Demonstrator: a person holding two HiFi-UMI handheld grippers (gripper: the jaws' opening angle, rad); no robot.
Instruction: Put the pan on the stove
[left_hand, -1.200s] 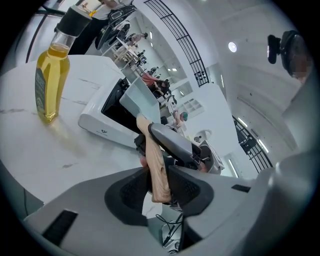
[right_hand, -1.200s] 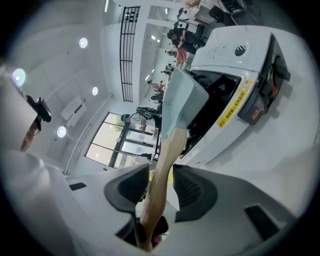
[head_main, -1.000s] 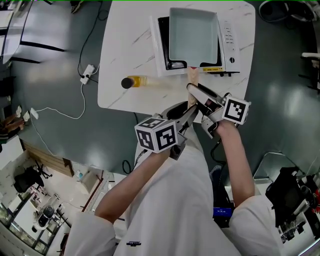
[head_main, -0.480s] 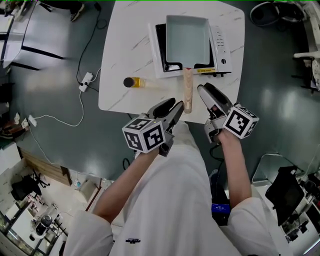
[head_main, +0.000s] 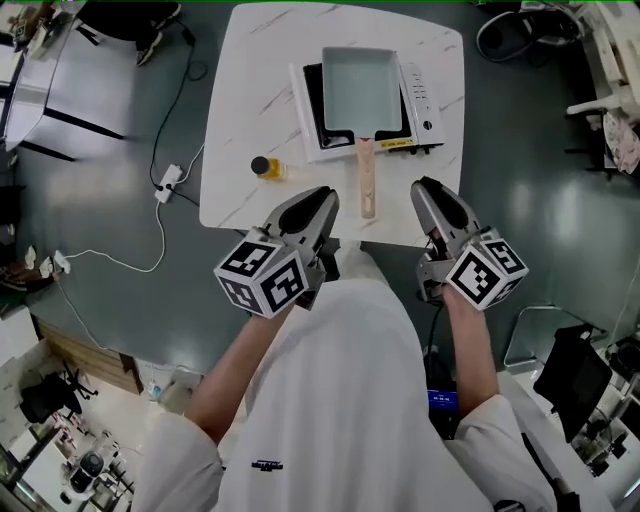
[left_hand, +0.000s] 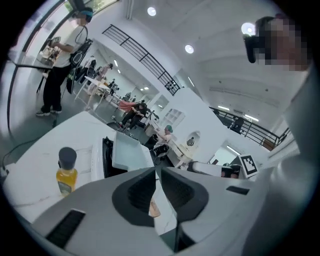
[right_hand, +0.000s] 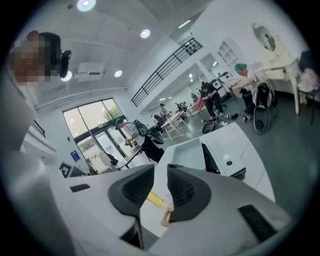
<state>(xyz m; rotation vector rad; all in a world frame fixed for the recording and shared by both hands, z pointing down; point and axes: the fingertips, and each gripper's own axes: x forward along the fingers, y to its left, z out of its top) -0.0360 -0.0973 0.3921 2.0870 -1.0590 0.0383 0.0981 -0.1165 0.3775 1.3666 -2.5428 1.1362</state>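
A pale rectangular pan (head_main: 362, 92) sits on the white portable stove (head_main: 418, 95) at the far side of the marble table (head_main: 250, 100). Its wooden handle (head_main: 367, 180) points toward me. My left gripper (head_main: 325, 195) hovers at the table's near edge, left of the handle. My right gripper (head_main: 422, 188) hovers to the handle's right. Both are apart from the pan. The left gripper (left_hand: 157, 171) is closing, a narrow slit remains between its tips and nothing is in it. The right gripper (right_hand: 161, 167) is closing too, also empty.
A small bottle of yellow oil (head_main: 266, 167) with a black cap stands left of the stove, near the handle. A white power strip and cable (head_main: 167, 160) lie on the dark floor to the left. People and furniture show far behind the table in both gripper views.
Both grippers have drawn back from the pan's handle toward me and spread apart. Their jaws have narrowed from wide to a thin gap. The pan stays on the stove.
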